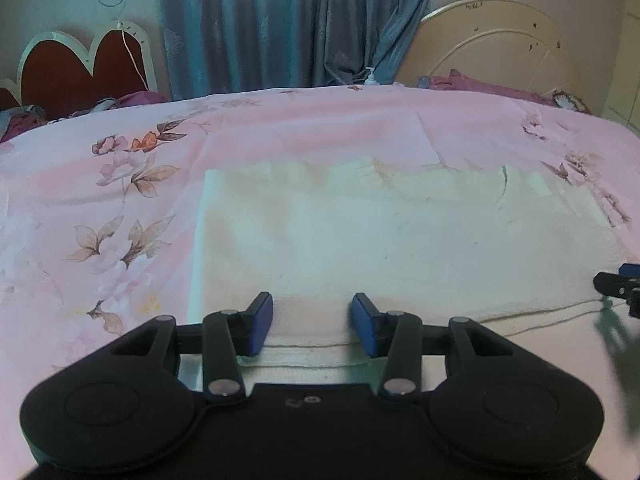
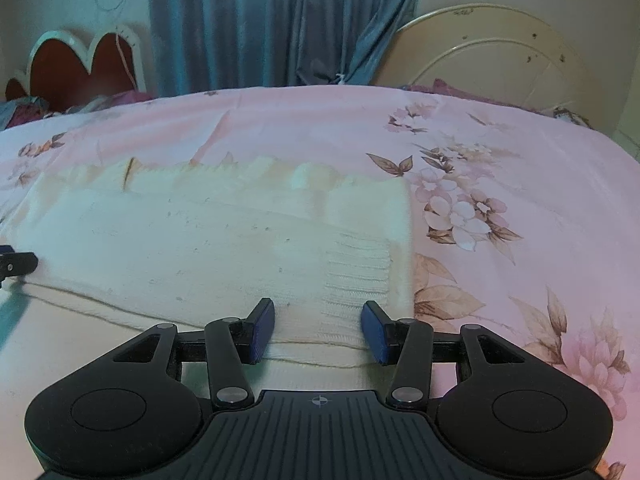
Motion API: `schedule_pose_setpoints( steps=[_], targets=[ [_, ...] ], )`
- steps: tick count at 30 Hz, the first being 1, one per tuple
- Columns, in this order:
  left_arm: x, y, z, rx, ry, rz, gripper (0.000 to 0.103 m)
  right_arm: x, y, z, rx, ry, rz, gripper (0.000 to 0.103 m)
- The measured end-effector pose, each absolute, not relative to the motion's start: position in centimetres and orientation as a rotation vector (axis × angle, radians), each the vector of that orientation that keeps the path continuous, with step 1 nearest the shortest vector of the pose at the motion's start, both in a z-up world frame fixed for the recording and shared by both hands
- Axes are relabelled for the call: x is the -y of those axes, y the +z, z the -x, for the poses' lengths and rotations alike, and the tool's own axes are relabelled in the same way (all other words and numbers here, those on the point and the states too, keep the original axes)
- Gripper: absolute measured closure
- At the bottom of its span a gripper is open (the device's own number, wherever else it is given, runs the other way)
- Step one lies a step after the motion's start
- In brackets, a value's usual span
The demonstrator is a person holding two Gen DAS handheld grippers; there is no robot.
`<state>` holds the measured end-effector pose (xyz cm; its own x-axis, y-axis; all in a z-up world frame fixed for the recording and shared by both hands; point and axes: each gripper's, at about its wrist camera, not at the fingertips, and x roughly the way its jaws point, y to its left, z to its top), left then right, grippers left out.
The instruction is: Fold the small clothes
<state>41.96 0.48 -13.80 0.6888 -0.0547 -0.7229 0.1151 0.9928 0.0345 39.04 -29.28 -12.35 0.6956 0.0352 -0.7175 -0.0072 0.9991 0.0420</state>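
Note:
A cream knitted sweater [image 1: 360, 240] lies flat on the pink floral bedsheet [image 1: 100, 200], partly folded, with a folded edge running along its near side. My left gripper [image 1: 312, 326] is open, its blue pads just above that near edge at the sweater's left part. In the right wrist view the sweater [image 2: 200, 240] shows a ribbed cuff [image 2: 356, 280] at its right end. My right gripper [image 2: 318, 330] is open, straddling the near edge by the cuff. Each gripper shows at the edge of the other's view: the right one [image 1: 620, 286], the left one [image 2: 16, 264].
A heart-shaped red headboard [image 1: 76, 68] stands at the back left, blue curtains [image 1: 280, 24] in the middle, a cream round headboard [image 1: 492, 44] at the back right. A small pump bottle [image 1: 371, 77] stands behind the bed. Dark red bedding lies along the far edge.

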Motion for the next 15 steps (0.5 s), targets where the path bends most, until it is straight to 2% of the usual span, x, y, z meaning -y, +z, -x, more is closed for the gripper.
schedule_pose_setpoints(
  steps=[15],
  targets=[
    [0.2, -10.3, -37.7, -0.796, -0.086, -0.066, 0.045, 29.2, -9.0, -34.3, -0.774, 0.094, -0.169, 0.055]
  ],
)
